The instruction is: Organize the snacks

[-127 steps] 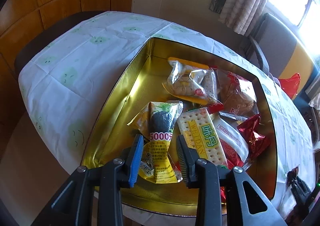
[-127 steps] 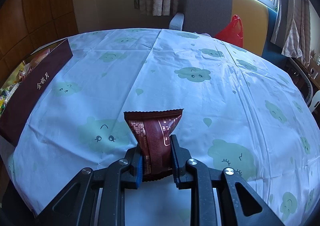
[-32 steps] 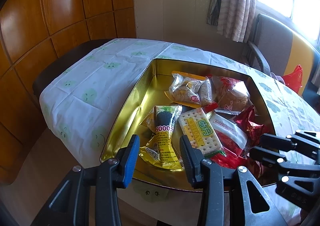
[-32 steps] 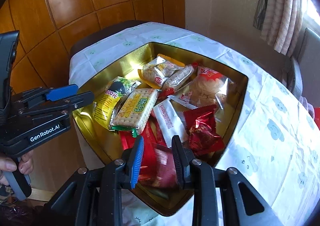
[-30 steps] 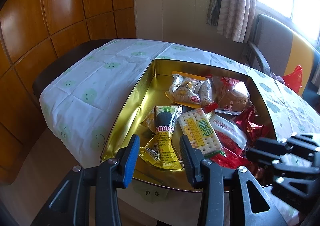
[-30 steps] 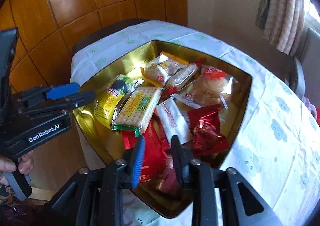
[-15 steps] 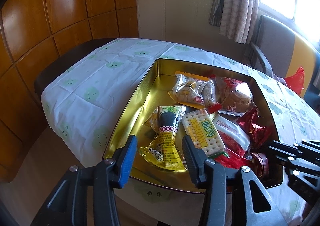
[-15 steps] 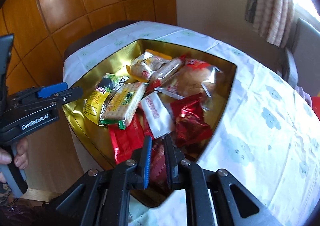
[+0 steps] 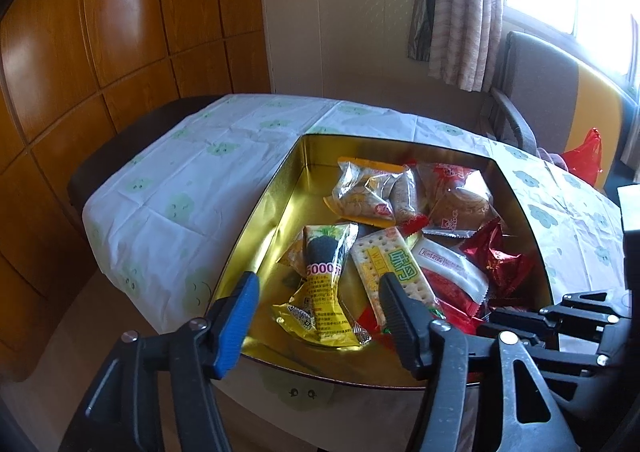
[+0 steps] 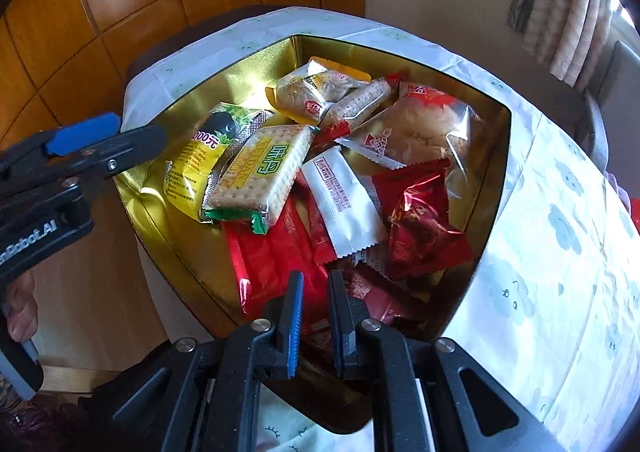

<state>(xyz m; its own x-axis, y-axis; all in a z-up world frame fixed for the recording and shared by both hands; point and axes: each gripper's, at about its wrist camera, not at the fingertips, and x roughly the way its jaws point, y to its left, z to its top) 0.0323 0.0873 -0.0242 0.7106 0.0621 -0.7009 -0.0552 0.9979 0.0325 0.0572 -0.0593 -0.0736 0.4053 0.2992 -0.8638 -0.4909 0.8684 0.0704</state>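
A gold tin (image 9: 260,236) on the table holds several snack packets. Among them are a yellow packet (image 9: 320,292), a cracker pack (image 9: 392,268), a white sachet (image 10: 344,204) and a red foil packet (image 10: 420,220). My left gripper (image 9: 318,292) hovers at the tin's near edge, just short of the yellow packet. Its jaws are opening and nothing is between them. My right gripper (image 10: 316,312) is shut over the tin's near corner, with nothing gripped. A dark red packet (image 10: 372,294) lies in the tin just beyond its tips. From the left wrist, my right gripper (image 9: 492,322) shows at the tin's right rim.
The tin stands at the edge of a table with a white cloud-print cloth (image 9: 192,188). Wood panelling lines the wall to the left. An armchair (image 9: 540,92) and a red bag (image 9: 584,152) are behind the table. A person's hand (image 10: 20,312) holds the left gripper.
My left jaws have spread wider. My right jaws have drawn together, and that gripper has come down over the tin's near corner, above the dark red packet.
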